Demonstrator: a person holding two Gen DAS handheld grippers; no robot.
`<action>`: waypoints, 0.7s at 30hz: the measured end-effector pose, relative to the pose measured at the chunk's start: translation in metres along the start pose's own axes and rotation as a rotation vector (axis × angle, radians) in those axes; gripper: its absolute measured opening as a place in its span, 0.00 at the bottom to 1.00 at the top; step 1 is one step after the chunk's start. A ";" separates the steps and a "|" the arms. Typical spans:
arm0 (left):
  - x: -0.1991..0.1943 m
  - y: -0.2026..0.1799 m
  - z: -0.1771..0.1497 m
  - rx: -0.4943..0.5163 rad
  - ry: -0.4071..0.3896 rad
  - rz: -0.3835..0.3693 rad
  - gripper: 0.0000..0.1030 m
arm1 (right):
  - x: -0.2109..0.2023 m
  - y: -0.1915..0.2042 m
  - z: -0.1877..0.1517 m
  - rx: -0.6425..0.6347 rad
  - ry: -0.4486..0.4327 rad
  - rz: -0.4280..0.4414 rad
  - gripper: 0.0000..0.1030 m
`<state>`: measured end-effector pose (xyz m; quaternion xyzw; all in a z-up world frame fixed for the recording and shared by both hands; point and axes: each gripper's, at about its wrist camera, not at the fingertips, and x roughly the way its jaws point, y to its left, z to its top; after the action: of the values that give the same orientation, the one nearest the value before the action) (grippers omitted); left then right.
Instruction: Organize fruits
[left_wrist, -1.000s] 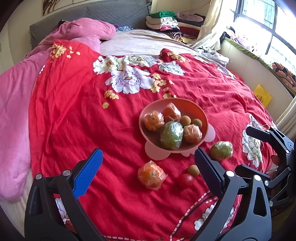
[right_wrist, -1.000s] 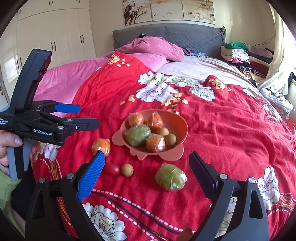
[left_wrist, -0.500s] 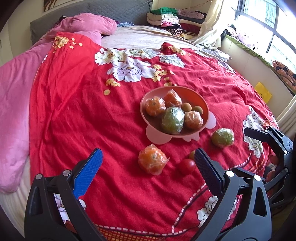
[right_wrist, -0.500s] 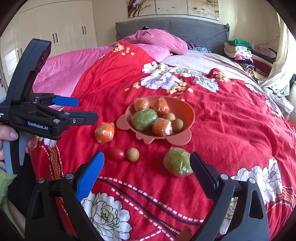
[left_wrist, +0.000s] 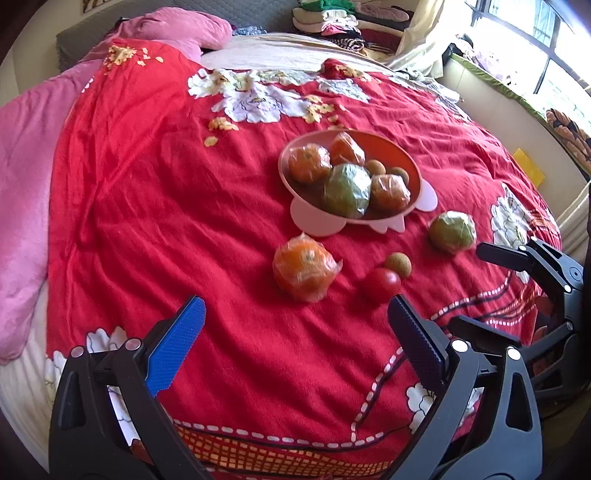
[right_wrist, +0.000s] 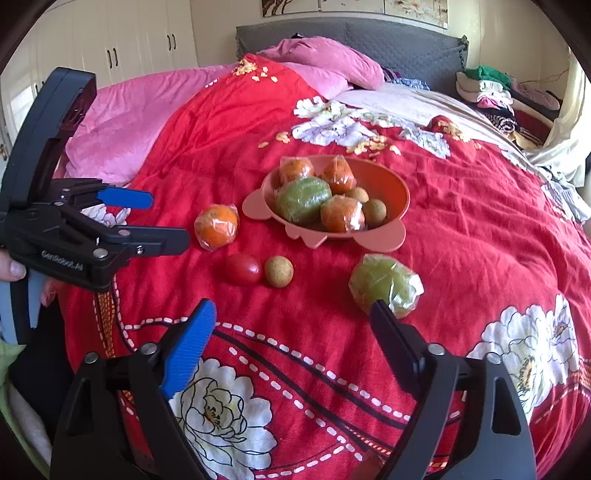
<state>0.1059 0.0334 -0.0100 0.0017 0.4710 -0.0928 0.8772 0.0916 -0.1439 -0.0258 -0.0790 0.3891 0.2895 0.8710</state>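
Observation:
A pink bowl (left_wrist: 388, 147) on the red blanket holds several wrapped oranges, a green fruit and small brown ones. In front of it lie a wrapped orange (left_wrist: 304, 267), a red tomato (left_wrist: 380, 284), a brown longan (left_wrist: 398, 264) and a wrapped green fruit (left_wrist: 452, 230). My left gripper (left_wrist: 295, 302) is open and empty, just short of the orange. My right gripper (right_wrist: 291, 308) is open with its jaws closing on nothing. The green fruit (right_wrist: 384, 284) sits just past its right fingertip, with the tomato (right_wrist: 242, 268) and longan (right_wrist: 279, 271) ahead.
The red floral blanket (right_wrist: 480, 240) covers a bed, with a pink duvet (right_wrist: 147, 110) to the left and folded clothes (right_wrist: 487, 88) at the far right. The left gripper (right_wrist: 168, 218), held by a hand, reaches in from the left edge beside the orange (right_wrist: 217, 227).
Both grippers have sunk and come nearer the loose fruit, which now looks larger. The right jaws stand a little narrower than before.

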 end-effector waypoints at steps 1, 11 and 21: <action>0.001 0.000 -0.001 0.001 0.002 0.000 0.90 | 0.001 0.001 0.000 0.000 0.003 0.000 0.76; 0.012 0.000 -0.006 0.014 0.034 0.009 0.90 | 0.019 -0.003 -0.006 0.017 0.047 0.015 0.41; 0.029 0.007 -0.001 0.010 0.050 0.005 0.75 | 0.040 -0.004 0.005 -0.021 0.047 0.017 0.35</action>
<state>0.1214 0.0362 -0.0352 0.0098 0.4924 -0.0930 0.8653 0.1183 -0.1272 -0.0519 -0.0915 0.4071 0.2990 0.8582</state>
